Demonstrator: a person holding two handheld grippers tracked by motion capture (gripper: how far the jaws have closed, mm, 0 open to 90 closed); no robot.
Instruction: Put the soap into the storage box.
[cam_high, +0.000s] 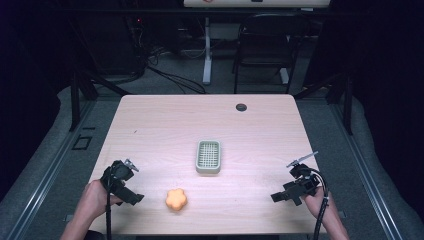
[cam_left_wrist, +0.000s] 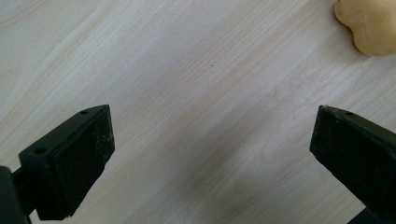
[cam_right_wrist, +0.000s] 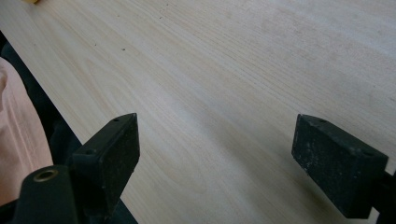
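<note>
An orange flower-shaped soft piece (cam_high: 176, 199) lies near the table's front edge, left of centre. A small grey-green slatted basket (cam_high: 208, 156) stands in the middle of the table, with nothing visible in it. My left gripper (cam_high: 134, 183) is held low at the front left, a short way left of the orange piece, jaws wide apart over bare wood (cam_left_wrist: 212, 140). In the left gripper view the orange piece (cam_left_wrist: 369, 23) lies at the top right corner, well beyond the jaws. My right gripper (cam_high: 283, 181) is at the front right, open and holding nothing (cam_right_wrist: 215, 154).
The light wood table (cam_high: 160, 125) has a dark cable hole (cam_high: 241, 107) near its far edge. Its front edge runs close past my right gripper's left jaw, with pink cloth (cam_right_wrist: 18, 140) below it. A black chair (cam_high: 270, 45) and floor cables (cam_high: 170, 75) lie behind the table.
</note>
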